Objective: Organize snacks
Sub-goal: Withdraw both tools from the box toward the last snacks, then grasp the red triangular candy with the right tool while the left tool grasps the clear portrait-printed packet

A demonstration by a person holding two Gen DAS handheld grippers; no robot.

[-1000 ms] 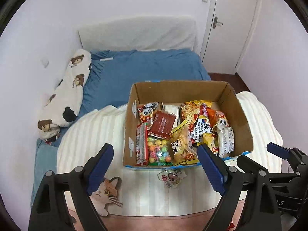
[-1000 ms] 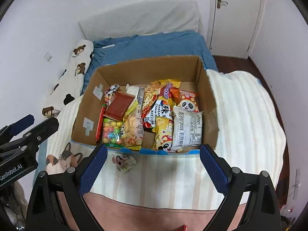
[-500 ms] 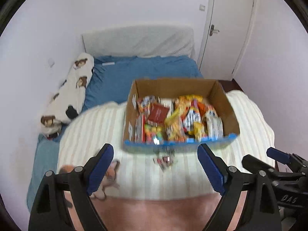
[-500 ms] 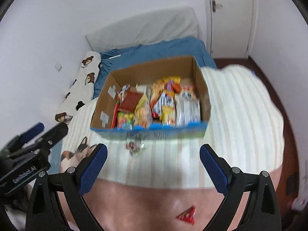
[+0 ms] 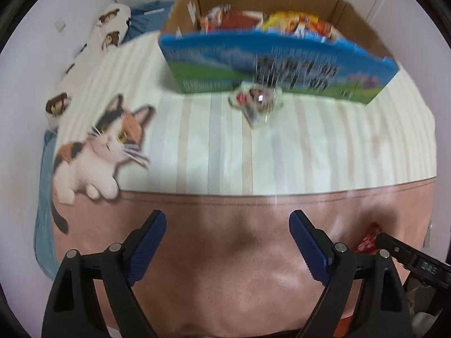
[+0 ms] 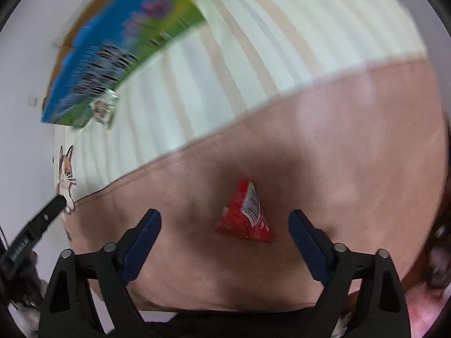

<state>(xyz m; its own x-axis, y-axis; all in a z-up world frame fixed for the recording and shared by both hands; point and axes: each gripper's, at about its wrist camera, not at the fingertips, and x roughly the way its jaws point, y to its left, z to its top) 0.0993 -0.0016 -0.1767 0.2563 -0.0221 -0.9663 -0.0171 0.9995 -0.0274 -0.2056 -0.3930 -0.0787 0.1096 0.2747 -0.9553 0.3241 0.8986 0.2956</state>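
Right gripper (image 6: 224,236) points steeply down over the pink band of the bed blanket (image 6: 352,146), its blue-padded jaws standing apart; they have just been closing a little, and the small red foil snack packet (image 6: 246,214) lies between them, flat on the blanket and not yet pressed. Left gripper (image 5: 227,243) hangs released over bare pink blanket, nothing between its jaws.

That red packet looks light, thin and crinkly, probably slippery on its faces; its contents may crush under a hard pinch. A hold across the puffed middle seems safer than one on the sealed edges. The soft blanket will give under the fingertips, so the packet may sink or slide.

Farther up the bed, the blue-and-green printed cardboard box (image 5: 270,64) holds the other snacks, with a small clear-wrapped snack (image 5: 258,102) lying just outside its front wall. Between packet and box the striped blanket is open; the front wall must be cleared.
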